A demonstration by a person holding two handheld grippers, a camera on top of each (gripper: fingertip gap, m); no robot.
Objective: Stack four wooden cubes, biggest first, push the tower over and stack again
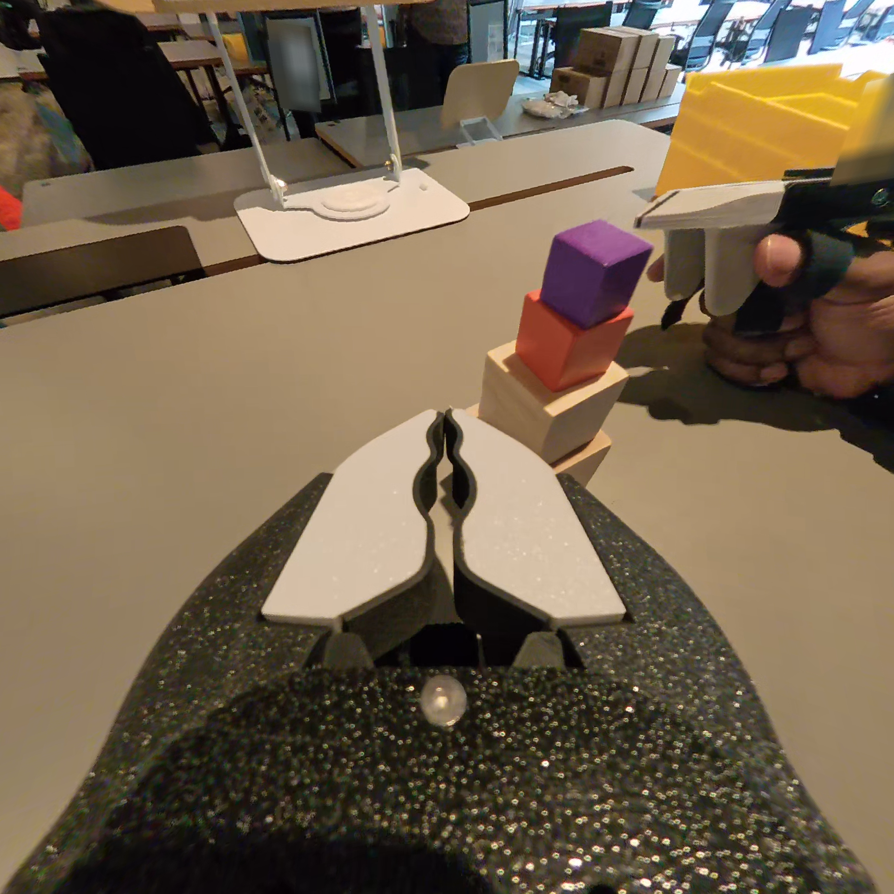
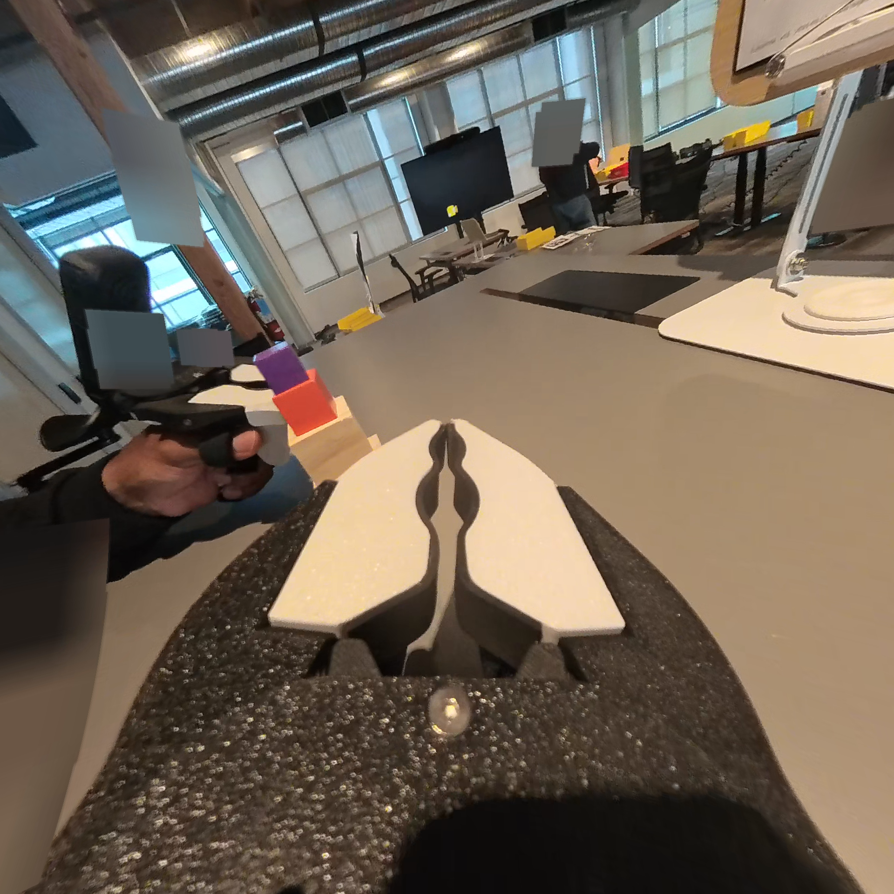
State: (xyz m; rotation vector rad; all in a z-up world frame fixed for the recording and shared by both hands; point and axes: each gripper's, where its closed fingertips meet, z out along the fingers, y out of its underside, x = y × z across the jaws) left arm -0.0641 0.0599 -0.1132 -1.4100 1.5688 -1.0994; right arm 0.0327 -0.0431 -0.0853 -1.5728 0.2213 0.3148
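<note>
Beside hand-held gripper (image 1: 643, 222): tower (image 1: 566, 358)

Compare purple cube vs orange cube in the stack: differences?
Size: the purple cube is smaller than the orange cube.
Place: purple sits on top of the tower; orange lies directly beneath it, resting on a plain wooden cube.
Pose: purple is turned slightly relative to orange, so their edges do not line up.
Shared: both are painted, matte, upright and ungripped.

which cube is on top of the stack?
The purple cube, the smallest. It sits on the orange cube; both plain wood cubes are below.
</note>
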